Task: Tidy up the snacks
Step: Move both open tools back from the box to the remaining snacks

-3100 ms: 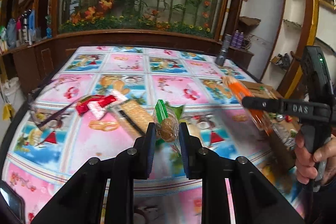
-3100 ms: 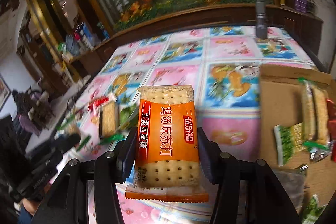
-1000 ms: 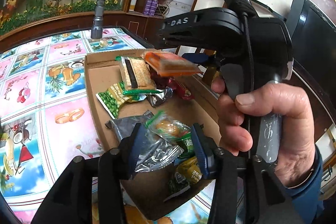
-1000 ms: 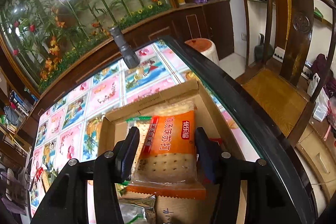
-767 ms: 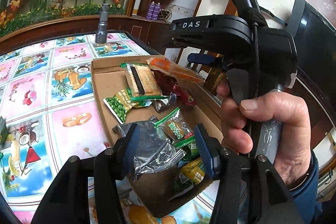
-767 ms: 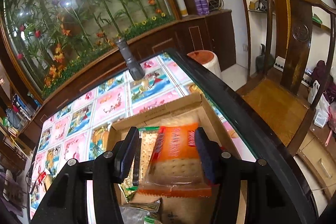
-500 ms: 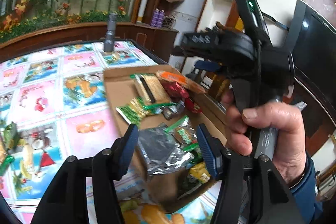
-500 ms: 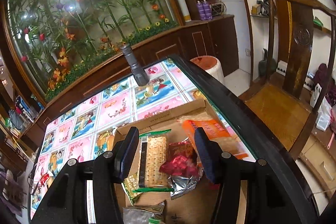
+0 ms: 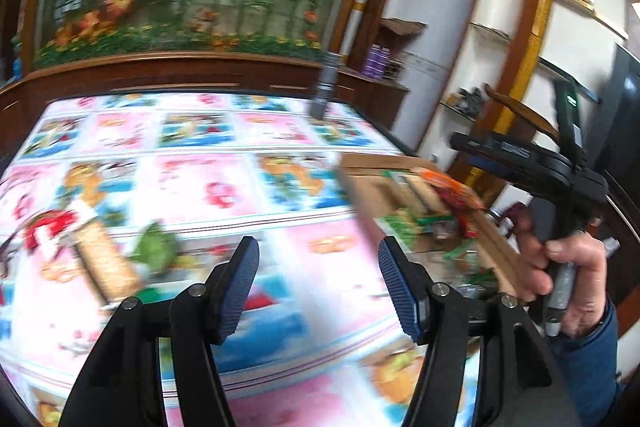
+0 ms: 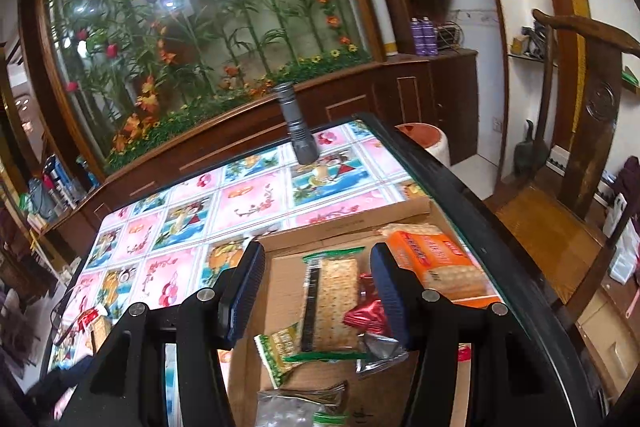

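We see first the table [image 10: 256, 203], long and covered with a glossy cloth of pink and blue picture squares; its dark rounded edge runs along the right side, and beyond this edge stands a wooden chair [image 10: 568, 211]. Most of the cloth is bare between the far wooden cabinet and the near side.

At the right corner of the table lies a flat cardboard box [image 10: 288, 291] with low walls, its right wall close to the table edge. Inside it we see an orange cracker pack [image 10: 436, 263], smooth and rectangular, leaning at the far right wall; a clear cracker pack with green ends [image 10: 336, 299] in the middle; a shiny red wrapper [image 10: 368, 315] just beside it; a green pea bag [image 10: 280, 351] nearer to us; and crinkled silver foil bags [image 10: 304, 407] at the near end.

On the left part of the table, well apart from the box, more snacks [image 9: 96, 259] lie loose; they are blurred, but a long cracker pack and red and green wrappers show.

A grey flashlight [image 10: 296, 127] stands upright on the far part of the table.

Our right gripper [image 10: 316, 291] hangs above the box with the blue ribbed pads wide apart and nothing between them. Our left gripper [image 9: 318, 287] is over the bare cloth beside the box, also spread wide and holding nothing.
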`<state>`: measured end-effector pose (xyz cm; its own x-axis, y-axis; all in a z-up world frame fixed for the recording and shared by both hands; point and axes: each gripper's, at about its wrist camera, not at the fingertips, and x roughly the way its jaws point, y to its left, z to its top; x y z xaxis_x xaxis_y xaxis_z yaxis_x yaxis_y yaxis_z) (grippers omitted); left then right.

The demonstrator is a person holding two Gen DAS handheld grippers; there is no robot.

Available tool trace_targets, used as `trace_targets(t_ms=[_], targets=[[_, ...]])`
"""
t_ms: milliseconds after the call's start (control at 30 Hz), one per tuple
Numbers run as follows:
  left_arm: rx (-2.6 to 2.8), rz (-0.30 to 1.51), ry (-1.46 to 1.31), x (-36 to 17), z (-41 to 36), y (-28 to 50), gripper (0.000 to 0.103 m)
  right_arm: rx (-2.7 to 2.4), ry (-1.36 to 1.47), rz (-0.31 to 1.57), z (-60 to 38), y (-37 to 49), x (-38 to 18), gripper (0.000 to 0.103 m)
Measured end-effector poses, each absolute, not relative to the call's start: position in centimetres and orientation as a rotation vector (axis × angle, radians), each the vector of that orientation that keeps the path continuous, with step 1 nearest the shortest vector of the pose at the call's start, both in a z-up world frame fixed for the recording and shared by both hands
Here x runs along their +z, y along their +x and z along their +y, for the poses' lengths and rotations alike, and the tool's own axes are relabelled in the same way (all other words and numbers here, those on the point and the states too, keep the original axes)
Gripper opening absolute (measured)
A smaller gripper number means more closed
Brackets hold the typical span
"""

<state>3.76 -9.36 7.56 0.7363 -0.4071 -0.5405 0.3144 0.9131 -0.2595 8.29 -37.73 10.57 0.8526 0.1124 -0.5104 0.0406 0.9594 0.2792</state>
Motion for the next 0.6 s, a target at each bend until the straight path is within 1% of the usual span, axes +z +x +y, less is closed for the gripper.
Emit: trace_targets(t_ms=[333, 433, 600], targets=[[-0.082, 0.656, -0.357, 6.5, 5.1, 4.4, 0.061, 0.223, 0.173, 0.55, -32.9, 8.0, 10.2, 0.059], [0.021, 0.68, -0.411, 5.6, 9.1, 4.9, 0.061, 0.372, 0.196, 0.587, -30.9, 8.1, 9.5, 0.059], [0.024, 0.711, -0.474, 4.6, 10.8, 5.4, 0.061, 0.563, 0.255, 0.756, -25.3, 8.9, 7.6, 0.059]])
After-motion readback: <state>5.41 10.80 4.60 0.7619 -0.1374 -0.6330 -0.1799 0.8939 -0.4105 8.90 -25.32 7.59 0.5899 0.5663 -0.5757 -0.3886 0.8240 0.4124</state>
